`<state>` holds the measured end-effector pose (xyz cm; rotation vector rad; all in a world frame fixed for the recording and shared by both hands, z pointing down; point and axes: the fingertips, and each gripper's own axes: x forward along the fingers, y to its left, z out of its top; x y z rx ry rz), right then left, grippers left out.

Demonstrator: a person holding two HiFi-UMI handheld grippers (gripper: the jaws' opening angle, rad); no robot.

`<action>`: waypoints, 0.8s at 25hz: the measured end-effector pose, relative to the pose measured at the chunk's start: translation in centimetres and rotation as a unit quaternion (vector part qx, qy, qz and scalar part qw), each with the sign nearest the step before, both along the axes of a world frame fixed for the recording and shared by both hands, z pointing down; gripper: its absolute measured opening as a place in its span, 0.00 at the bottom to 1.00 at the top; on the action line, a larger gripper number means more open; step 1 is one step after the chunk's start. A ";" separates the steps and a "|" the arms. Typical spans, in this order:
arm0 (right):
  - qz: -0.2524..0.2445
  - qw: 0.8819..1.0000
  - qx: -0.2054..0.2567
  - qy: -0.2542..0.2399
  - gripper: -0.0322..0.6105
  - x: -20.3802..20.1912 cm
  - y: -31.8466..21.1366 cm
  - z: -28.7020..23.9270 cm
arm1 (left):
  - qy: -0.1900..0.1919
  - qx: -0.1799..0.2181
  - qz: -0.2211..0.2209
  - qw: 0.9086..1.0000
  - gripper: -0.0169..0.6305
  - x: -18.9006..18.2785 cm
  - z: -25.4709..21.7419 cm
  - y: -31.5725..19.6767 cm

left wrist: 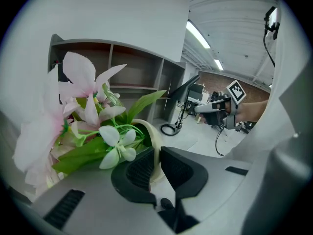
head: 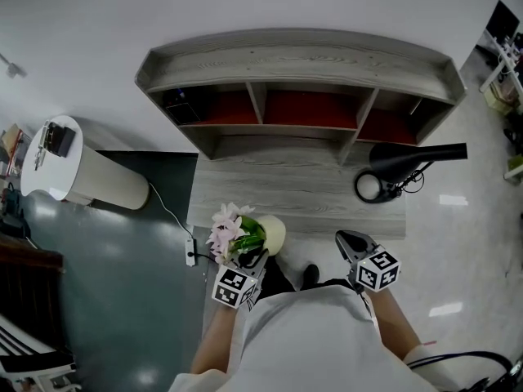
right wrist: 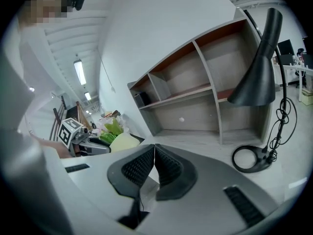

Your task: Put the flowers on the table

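Pink-and-white flowers in a cream pot, pinched by the left gripper right at the near edge of the worktop

So the left gripper view shows the jaws clamped on the pot's rim, one jaw inside and one outside, with the blooms and green leaves spilling off to the left. Can't really tell if the pot is sitting on the wood or hanging just off it. The right gripper is over by the same front edge, near the pot but not touching it, jaws pressed together with nothing in them. Further back on the worktop there's a black desk lamp on the right, and behind that a grey shelf unit with red-backed cubbies against the wall.
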<state>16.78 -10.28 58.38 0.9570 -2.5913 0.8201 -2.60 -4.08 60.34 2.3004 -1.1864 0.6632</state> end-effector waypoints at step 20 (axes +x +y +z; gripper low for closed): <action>0.061 0.998 -0.012 0.020 0.08 -6.3 -4.3 -0.5 | -0.079 -0.012 0.137 0.987 0.11 -7.8 3.6 -5.9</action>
